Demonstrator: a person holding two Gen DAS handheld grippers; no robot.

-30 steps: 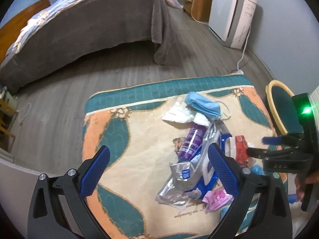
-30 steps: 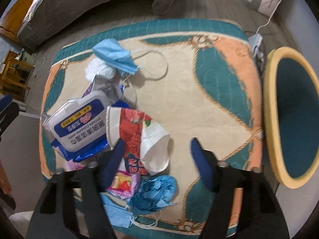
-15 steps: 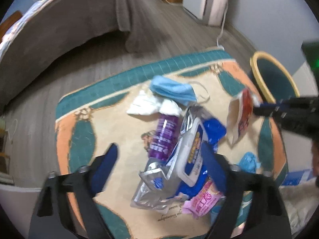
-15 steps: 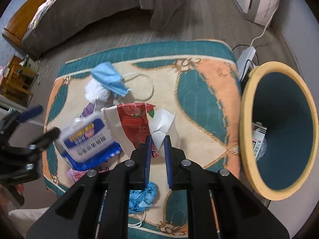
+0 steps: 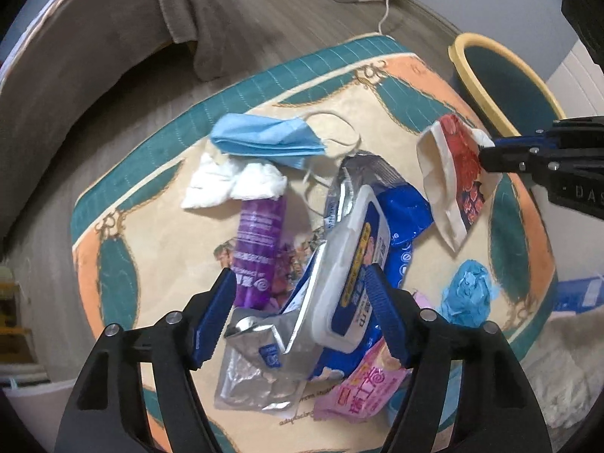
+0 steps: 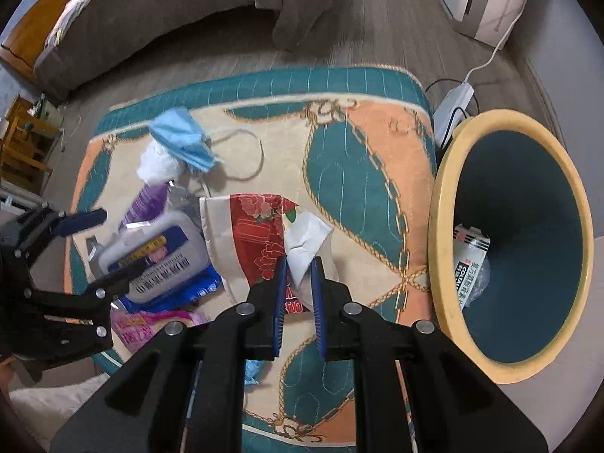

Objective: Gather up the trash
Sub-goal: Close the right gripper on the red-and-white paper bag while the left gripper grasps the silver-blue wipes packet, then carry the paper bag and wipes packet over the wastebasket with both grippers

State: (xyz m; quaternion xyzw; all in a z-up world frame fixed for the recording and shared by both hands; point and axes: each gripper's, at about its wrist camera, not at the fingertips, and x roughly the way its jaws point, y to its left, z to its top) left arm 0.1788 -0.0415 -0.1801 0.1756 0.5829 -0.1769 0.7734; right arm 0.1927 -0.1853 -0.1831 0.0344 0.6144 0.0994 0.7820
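Observation:
A crushed red-and-white paper cup [image 6: 260, 238] hangs above the rug, and my right gripper [image 6: 300, 264] is shut on its rim. The left wrist view shows that cup [image 5: 453, 173] lifted at the right, near the yellow-rimmed teal bin [image 6: 441, 226]. My left gripper [image 5: 300, 283] points down over the trash pile with its fingers astride a white-lidded blue wet-wipes pack [image 5: 351, 264]; I see no squeeze on the pack. A silver foil wrapper [image 5: 256, 370] and a pink packet [image 5: 362, 385] lie under it.
On the patterned rug [image 5: 170, 245] lie a blue face mask [image 5: 264, 139], white tissue [image 5: 234, 185], a purple packet [image 5: 256, 241] and a crumpled blue glove [image 5: 468, 294]. The bin holds a box [image 6: 468, 264]. A power strip [image 6: 453, 102] lies behind it; a grey-covered bed [image 6: 170, 19] is beyond.
My right gripper shut on the paper cup and raised it off the rug toward the bin. My left gripper narrowed and sank over the wipes pack.

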